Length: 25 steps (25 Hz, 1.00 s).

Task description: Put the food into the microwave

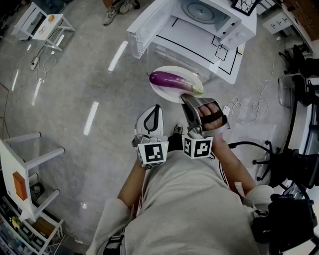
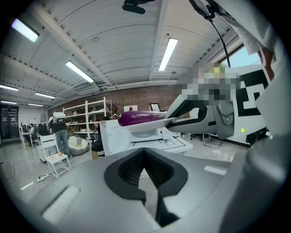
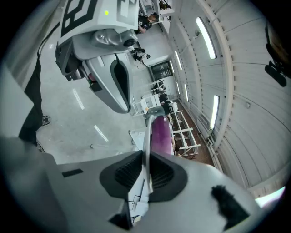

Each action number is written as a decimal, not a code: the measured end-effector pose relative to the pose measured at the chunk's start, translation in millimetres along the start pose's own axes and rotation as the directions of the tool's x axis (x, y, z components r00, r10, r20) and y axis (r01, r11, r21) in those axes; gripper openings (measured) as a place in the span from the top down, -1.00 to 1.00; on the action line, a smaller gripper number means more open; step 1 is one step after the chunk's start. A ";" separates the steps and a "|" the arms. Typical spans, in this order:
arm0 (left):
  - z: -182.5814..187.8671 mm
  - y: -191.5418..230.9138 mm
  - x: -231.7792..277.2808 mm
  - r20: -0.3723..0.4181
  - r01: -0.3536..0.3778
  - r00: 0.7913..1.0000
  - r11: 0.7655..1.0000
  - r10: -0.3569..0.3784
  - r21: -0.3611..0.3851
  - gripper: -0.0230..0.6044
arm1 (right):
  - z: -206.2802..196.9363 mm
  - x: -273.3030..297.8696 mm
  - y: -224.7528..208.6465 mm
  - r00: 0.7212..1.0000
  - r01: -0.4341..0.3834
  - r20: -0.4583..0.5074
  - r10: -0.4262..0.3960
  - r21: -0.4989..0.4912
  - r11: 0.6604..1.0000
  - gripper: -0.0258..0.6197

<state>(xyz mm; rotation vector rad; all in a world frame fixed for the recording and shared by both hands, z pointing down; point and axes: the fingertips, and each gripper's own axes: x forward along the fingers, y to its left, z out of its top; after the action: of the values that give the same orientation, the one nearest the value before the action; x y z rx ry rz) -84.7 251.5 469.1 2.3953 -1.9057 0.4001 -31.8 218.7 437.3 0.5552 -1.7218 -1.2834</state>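
A purple eggplant (image 1: 172,79) lies on a white plate (image 1: 160,91), held in the air just in front of the white microwave (image 1: 202,11). The microwave door (image 1: 144,26) hangs open to the left. My right gripper (image 1: 188,98) is shut on the plate's near rim. In the right gripper view the plate (image 3: 146,132) runs edge-on between the pads, with the eggplant (image 3: 160,134) beyond. My left gripper (image 1: 154,112) hovers beside the right one, shut, with nothing in it. Its own view shows the eggplant (image 2: 141,117) and plate (image 2: 146,128) ahead, in front of the microwave.
The microwave stands on a white table (image 1: 199,47) marked with black lines. A small white table (image 1: 42,22) is at the far left, and a white frame (image 1: 30,159) stands near left. Cables (image 1: 244,107) lie on the floor, and black equipment (image 1: 299,64) lines the right side.
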 end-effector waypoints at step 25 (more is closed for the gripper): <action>-9.8 -4.8 22.2 -0.029 0.083 0.996 0.996 -0.082 0.037 0.90 | -29.5 1.1 14.4 0.995 -0.015 -0.102 0.020 0.054 0.998 0.77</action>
<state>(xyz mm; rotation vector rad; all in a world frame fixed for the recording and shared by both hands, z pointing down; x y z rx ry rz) -77.2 233.5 484.3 2.4695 -1.7967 0.4657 -5.0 207.7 453.0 0.6251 -1.6759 -1.1796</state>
